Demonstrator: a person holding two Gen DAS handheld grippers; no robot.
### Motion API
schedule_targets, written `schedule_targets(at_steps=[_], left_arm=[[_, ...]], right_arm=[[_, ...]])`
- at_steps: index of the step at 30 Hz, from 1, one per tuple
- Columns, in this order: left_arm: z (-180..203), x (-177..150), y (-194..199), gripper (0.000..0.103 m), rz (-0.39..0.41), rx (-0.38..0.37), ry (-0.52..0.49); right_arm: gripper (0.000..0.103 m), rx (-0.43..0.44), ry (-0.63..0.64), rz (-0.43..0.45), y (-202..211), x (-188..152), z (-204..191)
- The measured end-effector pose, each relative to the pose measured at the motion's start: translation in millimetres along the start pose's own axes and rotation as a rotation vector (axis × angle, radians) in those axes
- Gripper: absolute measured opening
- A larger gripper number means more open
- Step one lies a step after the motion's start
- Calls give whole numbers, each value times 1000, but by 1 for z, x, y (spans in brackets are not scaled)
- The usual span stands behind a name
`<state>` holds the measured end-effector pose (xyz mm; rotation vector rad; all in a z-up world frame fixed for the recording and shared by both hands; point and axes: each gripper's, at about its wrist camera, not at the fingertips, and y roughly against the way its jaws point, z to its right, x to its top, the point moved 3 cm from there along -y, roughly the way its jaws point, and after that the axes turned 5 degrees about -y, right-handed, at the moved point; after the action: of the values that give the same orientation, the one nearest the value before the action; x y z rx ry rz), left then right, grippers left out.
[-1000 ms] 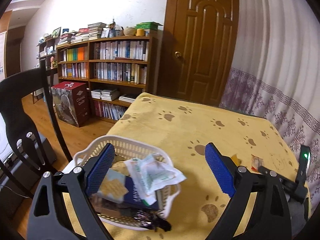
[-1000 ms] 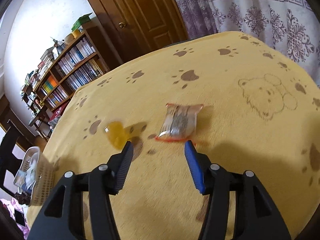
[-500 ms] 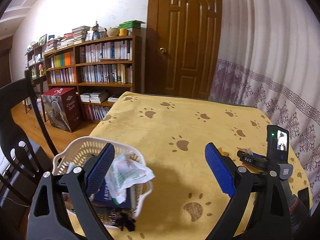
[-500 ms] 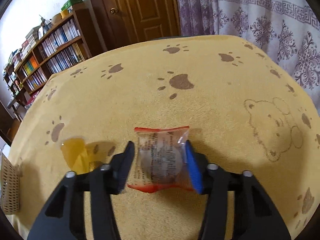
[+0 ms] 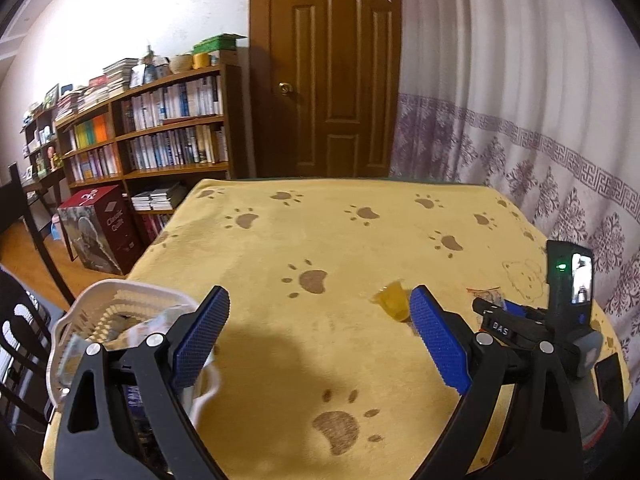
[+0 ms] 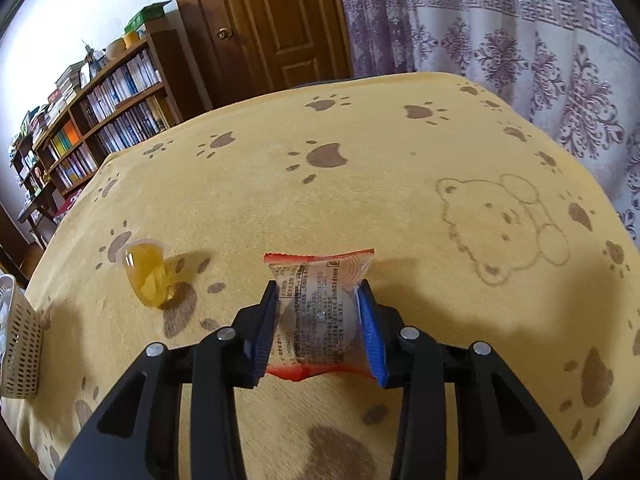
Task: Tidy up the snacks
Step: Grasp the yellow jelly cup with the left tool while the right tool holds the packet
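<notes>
The right gripper [image 6: 318, 316] was clamped on a clear, red-edged plastic snack packet [image 6: 320, 304], its two blue-padded jaws pressing the packet's sides so that the wrapper bowed between them. The packet lay on the yellow paw-print tablecloth [image 6: 360, 200], towards the near edge of the table. Just to its left, apart from it, a small yellow jelly cup [image 6: 148, 274] lay tipped on its side on the cloth. A white perforated plastic basket [image 6: 18, 340] stood at the table's left edge, well apart from both.

The left gripper [image 5: 318, 334] hung above the cloth with its jaws wide apart and nothing between them. Its left finger overlapped the basket, which held several wrapped snacks; their kinds could not be told. Beyond the table's far edge stood a brown wooden door [image 5: 326, 68].
</notes>
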<state>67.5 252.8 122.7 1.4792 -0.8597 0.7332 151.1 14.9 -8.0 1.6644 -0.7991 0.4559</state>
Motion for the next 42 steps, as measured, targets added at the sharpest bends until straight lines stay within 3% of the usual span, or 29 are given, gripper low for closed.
schedule_targets(at_steps=[9, 17, 25, 30, 36, 42], left_arm=[[38, -5, -63, 93, -111, -51, -33], [48, -15, -132, 91, -262, -108, 31], [49, -19, -181, 75, -360, -157, 108], [54, -18, -193, 68, -364, -163, 103], [59, -16, -190, 47, -346, -212, 92], [56, -20, -180, 46, -345, -205, 96]], right_arm=[[39, 29, -54, 12, 4, -2, 15], [39, 56, -79, 2, 1, -2, 18], [39, 60, -83, -4, 1, -3, 19], [39, 58, -81, -6, 0, -3, 18], [39, 58, -79, -6, 0, -3, 18], [39, 58, -79, -6, 0, -3, 18]])
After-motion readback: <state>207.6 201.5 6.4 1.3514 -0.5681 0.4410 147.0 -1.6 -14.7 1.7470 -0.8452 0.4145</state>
